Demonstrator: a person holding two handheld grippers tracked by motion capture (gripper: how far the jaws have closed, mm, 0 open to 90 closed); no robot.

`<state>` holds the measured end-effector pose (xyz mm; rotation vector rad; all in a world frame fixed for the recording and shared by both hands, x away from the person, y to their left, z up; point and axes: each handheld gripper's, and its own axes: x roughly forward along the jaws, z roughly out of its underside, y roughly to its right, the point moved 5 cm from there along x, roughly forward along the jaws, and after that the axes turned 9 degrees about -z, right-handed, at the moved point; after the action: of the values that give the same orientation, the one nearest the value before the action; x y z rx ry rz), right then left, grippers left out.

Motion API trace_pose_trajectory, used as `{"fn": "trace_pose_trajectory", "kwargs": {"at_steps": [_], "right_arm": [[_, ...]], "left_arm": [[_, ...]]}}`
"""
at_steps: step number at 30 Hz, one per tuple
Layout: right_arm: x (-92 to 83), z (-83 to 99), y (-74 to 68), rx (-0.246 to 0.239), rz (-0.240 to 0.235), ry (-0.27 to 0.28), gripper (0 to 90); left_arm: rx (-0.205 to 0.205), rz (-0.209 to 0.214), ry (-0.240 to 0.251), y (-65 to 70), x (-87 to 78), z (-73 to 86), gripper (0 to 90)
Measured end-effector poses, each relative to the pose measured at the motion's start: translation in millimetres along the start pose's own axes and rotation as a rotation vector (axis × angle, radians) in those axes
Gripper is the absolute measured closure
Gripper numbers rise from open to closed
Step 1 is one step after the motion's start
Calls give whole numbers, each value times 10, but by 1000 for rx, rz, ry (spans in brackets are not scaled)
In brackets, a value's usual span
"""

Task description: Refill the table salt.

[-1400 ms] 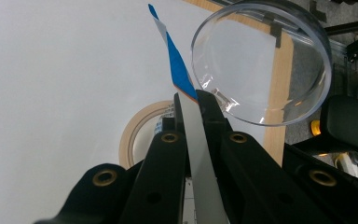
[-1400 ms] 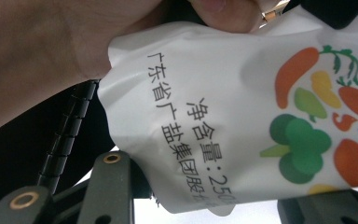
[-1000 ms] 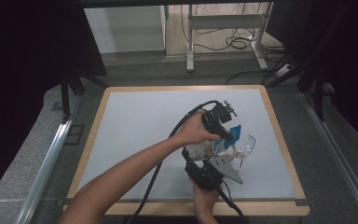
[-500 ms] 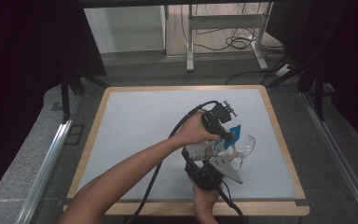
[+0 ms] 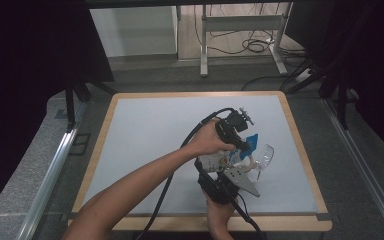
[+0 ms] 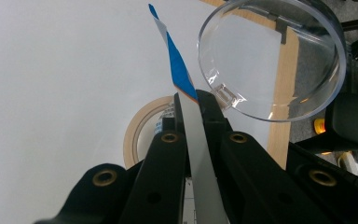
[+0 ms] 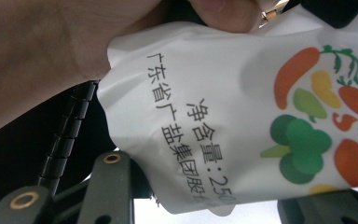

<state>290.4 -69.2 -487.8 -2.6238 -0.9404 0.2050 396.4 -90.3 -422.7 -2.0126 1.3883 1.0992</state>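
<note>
The left gripper was up near the middle-right of the table, and its fingers were clamped tight on the top edge of a white pouch with a blue corner — the left gripper view showed that edge running straight up between the two closed fingers, so the pouch's long axis lay in line with them. The right gripper sat just below, on the person's near side, and the printed face of the pouch, with vegetable pictures and Chinese lettering, stood right in front of its camera; its fingers stood part-way apart on either side of the pouch's lower end, though whether the pads actually pressed on it could not be told. So the pouch hung off the table between the two grippers, top end with the left, bottom end nearest the right. Beyond it, toward the table's right edge, a clear plastic lid lay on its own, and a roll of masking tape rested flat on the table under the left gripper. The call: whatever came next turned on the right gripper, the nearer one to the free end, with the left simply anchoring the top.
</note>
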Motion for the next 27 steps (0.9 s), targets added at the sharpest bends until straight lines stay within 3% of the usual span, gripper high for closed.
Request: {"fn": "trace_pose_trajectory", "kwargs": {"at_steps": [27], "right_arm": [[4,-21,-9,12,2,6,545]], "left_arm": [[11,-3,-4,-2,-18,-14,900]]}}
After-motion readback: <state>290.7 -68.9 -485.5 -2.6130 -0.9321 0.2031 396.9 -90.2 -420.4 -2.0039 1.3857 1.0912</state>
